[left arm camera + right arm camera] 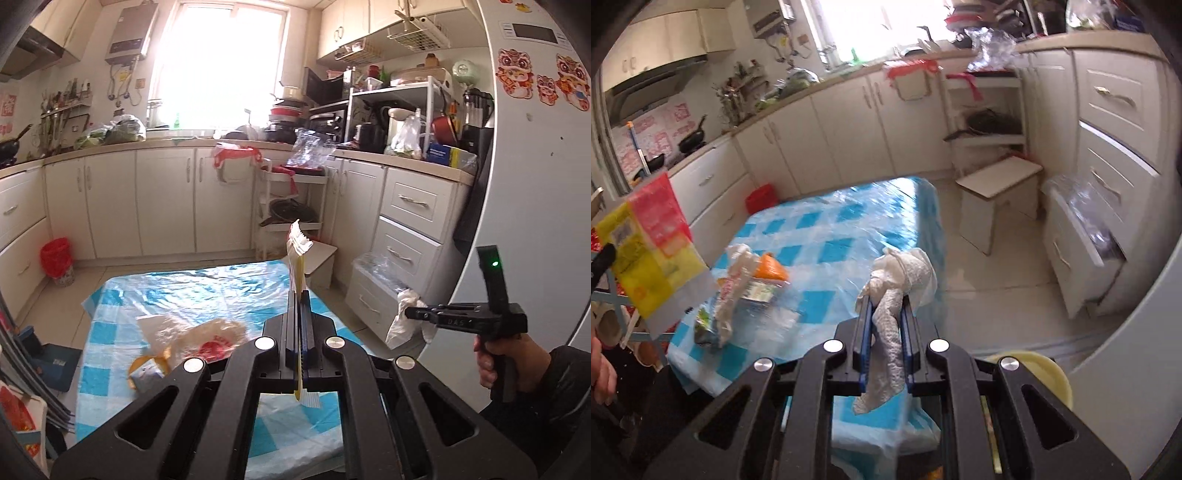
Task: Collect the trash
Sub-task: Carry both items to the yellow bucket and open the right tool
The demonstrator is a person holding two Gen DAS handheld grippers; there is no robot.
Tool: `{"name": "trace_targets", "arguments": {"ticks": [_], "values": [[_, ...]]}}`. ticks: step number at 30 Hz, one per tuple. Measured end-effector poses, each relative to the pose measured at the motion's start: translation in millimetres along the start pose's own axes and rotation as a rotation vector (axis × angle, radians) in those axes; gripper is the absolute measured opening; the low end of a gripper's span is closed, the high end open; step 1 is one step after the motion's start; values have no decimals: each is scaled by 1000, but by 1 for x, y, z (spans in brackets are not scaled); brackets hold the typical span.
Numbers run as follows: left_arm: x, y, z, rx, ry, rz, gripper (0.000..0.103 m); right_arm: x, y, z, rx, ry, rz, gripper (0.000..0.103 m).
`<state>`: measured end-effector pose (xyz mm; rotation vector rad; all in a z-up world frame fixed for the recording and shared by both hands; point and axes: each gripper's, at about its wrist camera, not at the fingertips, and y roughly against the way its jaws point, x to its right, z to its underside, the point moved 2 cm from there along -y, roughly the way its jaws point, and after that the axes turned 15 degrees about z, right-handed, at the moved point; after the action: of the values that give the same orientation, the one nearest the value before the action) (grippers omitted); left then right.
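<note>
Carrying step: the left gripper (299,295) is clamped on a flat yellow wrapper (297,254), and the right gripper (886,310) is pinched on a crumpled paper towel (897,280). Next comes a bin, perhaps the red-lined bin (56,258) far left. More litter (746,291) remains on the checked tablecloth (207,291); a white stool (997,192) stands far right.

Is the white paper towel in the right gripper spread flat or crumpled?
Crumpled. The paper towel bunches into a wad past the right gripper, with a twisted tail hanging back between its fingers.
</note>
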<state>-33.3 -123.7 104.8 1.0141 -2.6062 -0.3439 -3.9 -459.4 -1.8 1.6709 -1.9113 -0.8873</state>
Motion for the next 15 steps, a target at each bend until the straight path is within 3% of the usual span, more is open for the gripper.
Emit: {"name": "trace_targets", "arguments": {"ticks": [4, 9, 15], "values": [[41, -48, -1, -39, -2, 131, 1, 39, -40, 27, -193, -23, 146, 15], [92, -112, 15, -114, 9, 260, 1, 73, -104, 68, -475, -85, 188, 15], [119, -181, 49, -218, 55, 299, 1, 95, -133, 81, -579, -98, 260, 37]]}}
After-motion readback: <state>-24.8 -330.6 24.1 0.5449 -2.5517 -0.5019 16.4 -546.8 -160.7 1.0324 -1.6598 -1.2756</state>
